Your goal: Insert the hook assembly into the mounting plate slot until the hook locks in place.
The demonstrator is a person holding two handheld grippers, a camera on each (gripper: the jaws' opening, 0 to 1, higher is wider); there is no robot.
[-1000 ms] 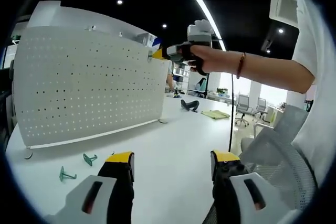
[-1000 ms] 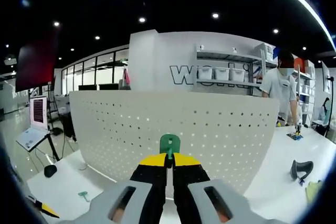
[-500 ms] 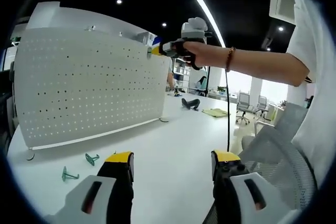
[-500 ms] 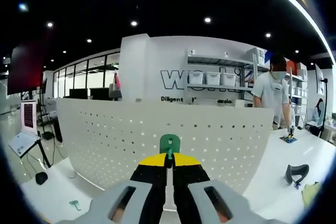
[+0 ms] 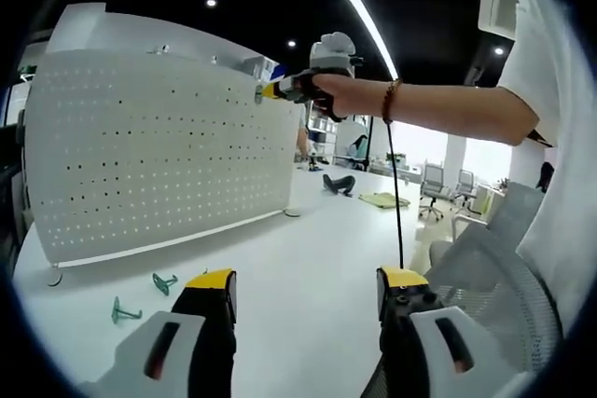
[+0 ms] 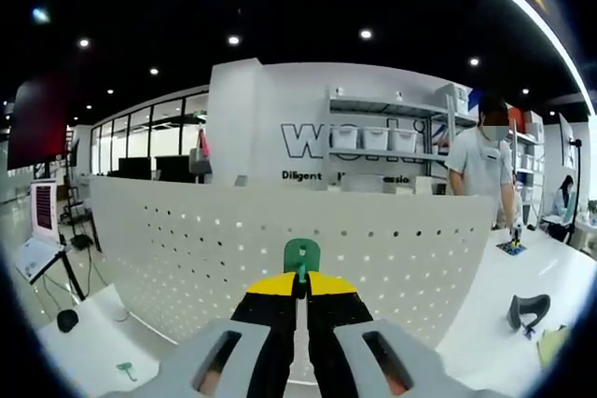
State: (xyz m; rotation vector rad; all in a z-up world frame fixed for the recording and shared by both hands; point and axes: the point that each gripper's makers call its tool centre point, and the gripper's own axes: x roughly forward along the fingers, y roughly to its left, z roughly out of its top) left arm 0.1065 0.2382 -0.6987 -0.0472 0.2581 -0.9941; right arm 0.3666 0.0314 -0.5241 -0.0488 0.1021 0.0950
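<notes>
Clearly the right gripper (image 6: 300,297), jaws pinched on the green hook (image 6: 301,255), points it straight at the upright perforated mounting plate (image 6: 280,249) at 12 o'clock, near its top edge, while the left gripper (image 5: 303,288) hangs spread over the table (image 5: 308,258)

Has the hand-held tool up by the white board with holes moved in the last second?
Yes. In the left gripper view the right gripper has crept left along the pegboard's top edge, nearer the board, carrying its green hook.

pegboard (image 6: 280,240): matt white, perforated | hook (image 6: 301,254): glossy green plastic
</notes>
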